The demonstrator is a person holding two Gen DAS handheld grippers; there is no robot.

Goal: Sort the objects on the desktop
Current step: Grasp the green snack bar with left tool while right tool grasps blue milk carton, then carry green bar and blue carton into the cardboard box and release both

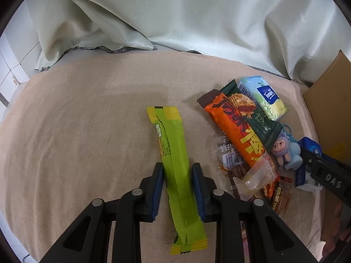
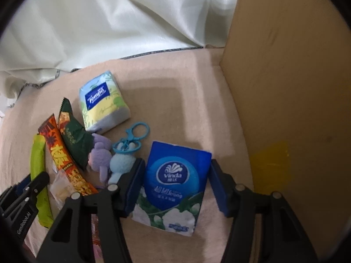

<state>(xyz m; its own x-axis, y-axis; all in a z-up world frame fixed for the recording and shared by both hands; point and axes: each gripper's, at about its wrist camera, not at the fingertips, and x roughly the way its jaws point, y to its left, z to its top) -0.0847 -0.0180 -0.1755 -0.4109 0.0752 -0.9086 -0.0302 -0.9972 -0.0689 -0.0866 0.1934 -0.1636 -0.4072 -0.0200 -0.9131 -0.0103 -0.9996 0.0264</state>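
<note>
A long green snack bar (image 1: 175, 160) lies on the beige cloth, between the fingers of my left gripper (image 1: 178, 171); the jaws stand just beside it, open with small gaps. It also shows at the left of the right wrist view (image 2: 39, 168). My right gripper (image 2: 175, 171) is open around a blue Vinda tissue pack (image 2: 173, 182) lying on the cloth, with a gap on the right side. The right gripper (image 1: 324, 175) shows at the right edge of the left wrist view, over that pack (image 1: 311, 149).
A pile lies between the grippers: an orange snack bar (image 1: 237, 129), a dark green snack pack (image 1: 252, 114), a Tempo tissue pack (image 2: 103, 103), a plush keychain (image 2: 122, 153) and clear-wrapped snacks (image 1: 254, 179). A cardboard box wall (image 2: 285, 87) stands at the right. Curtain (image 1: 175, 11) hangs behind.
</note>
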